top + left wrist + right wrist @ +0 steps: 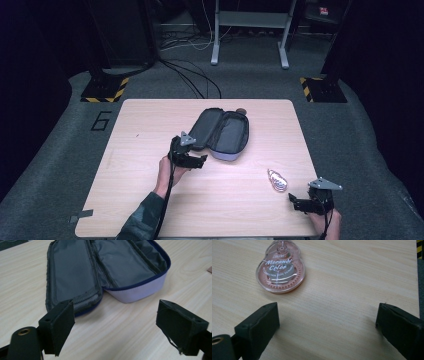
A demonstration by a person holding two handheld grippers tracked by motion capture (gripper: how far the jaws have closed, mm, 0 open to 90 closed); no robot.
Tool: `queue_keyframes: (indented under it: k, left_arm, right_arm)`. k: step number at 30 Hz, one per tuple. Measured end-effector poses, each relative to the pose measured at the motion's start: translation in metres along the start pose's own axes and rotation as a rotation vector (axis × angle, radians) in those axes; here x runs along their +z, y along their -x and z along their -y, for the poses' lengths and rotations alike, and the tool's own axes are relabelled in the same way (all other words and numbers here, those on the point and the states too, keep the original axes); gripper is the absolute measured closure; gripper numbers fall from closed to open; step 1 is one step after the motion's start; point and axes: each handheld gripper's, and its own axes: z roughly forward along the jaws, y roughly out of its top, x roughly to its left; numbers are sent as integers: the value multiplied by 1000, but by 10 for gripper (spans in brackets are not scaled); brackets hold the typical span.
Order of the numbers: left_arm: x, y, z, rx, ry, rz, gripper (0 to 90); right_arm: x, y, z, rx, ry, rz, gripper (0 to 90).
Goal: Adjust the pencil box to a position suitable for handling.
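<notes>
A: Where do things stand?

B: The pencil case (221, 135) lies unzipped and flat near the middle of the desk (150, 200), with nothing inside that I can see. The left tongs (196, 161) sit just beside its near end, spread, nothing between them. The correction tape (277, 180) lies by itself toward the right, well apart from the case.

A: And the right tongs?

B: The right tongs (295, 201) hover near the front right corner, spread too, with the tape (280, 271) just ahead of them and untouched.

A: So which step is this?

B: I'd say the reach for the tape, ahead of packing it into the case. Next move: bring the right tongs forward and straddle the tape across its narrow waist, then pinch.

A: Any tight spots?

B: The desk's right edge is close to that hand. The stretch between tape and case is bare wood, a free path.
</notes>
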Motion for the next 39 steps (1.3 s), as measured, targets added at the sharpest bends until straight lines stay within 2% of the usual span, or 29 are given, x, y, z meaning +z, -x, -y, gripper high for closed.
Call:
queue_keyframes:
  k: [2,3,4,7,12,17,23,27,30,32,35,39]
  left_arm:
    - [4,0,-3,8,-2,-6,291]
    - [6,-1,-4,5,-4,-6,291]
    - [12,-1,-7,-7,4,-9,332]
    - [22,-3,-11,-5,-7,-14,423]
    - [36,-9,-16,-27,-18,-26,509]
    - [49,-12,-17,-13,-41,-47,612]
    - [62,-13,-17,-5,-62,-47,696]
    - [65,-13,-16,-5,-75,-65,765]
    - [66,-13,-15,-3,-83,-51,840]
    - [66,-13,-14,-1,-77,-50,858]
    - [65,-15,-14,19,-86,-43,871]
    - [63,-18,-13,24,-83,-33,875]
  right_arm:
    - [0,0,0,0,0,0,45]
    - [0,0,0,0,0,0,45]
    - [0,0,0,0,0,0,46]
    - [0,0,0,0,0,0,45]
    - [0,0,0,1,1,0,46]
    - [0,0,0,1,0,0,46]
    - [0,0,0,-1,-1,0,48]
    - [0,0,0,5,0,2,53]
    - [0,0,0,6,1,3,56]
    - [0,-1,0,23,13,8,61]
    - [0,-1,0,22,11,9,61]
    - [0,-1,0,23,13,8,61]
